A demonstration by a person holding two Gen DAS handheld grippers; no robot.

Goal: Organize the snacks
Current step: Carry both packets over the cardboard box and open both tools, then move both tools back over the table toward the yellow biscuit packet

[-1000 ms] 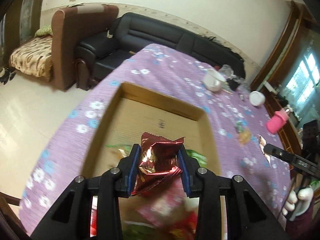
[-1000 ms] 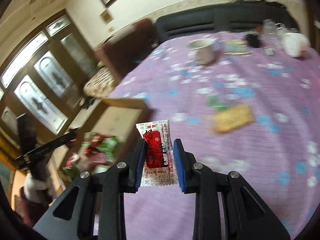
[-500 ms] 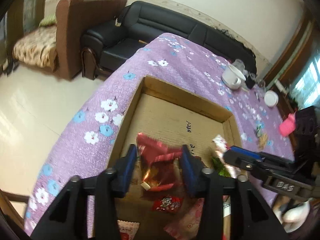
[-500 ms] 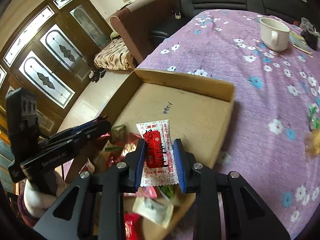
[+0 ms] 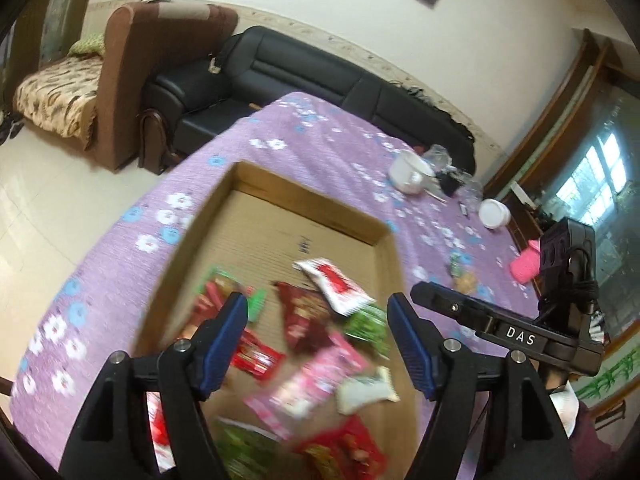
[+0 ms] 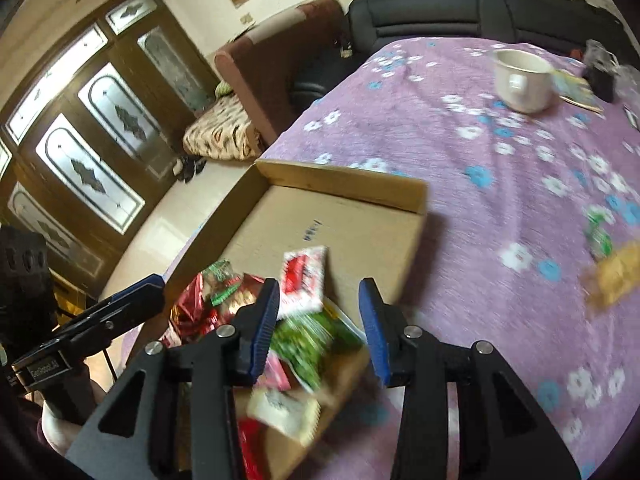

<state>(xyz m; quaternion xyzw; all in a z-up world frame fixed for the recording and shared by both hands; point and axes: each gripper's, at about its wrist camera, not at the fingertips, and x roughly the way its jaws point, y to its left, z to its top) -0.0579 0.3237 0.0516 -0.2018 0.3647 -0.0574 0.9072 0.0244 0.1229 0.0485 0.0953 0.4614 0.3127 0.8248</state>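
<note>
Opening over the cardboard box (image 5: pixel 224 192), the left claw (image 5: pixel 316 336) is seen parted wide with nothing between its jaws; the right claw (image 6: pixel 320 320) is likewise opening, empty. A red-and-white packet (image 6: pixel 302 280) is caught just past its tips, above the heaped snacks (image 5: pixel 304 320). It could slide out if it lands on the pile near the rim. Two snacks (image 6: pixel 604 256) are left on the purple counter (image 6: pixel 500 200)

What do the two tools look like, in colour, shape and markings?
Both are black plastic with silver screws and two blue-padded fingers. The left tool carries small white lettering on its side; the right tool shows "DAS" in white, with a black box and cable behind it.
</note>
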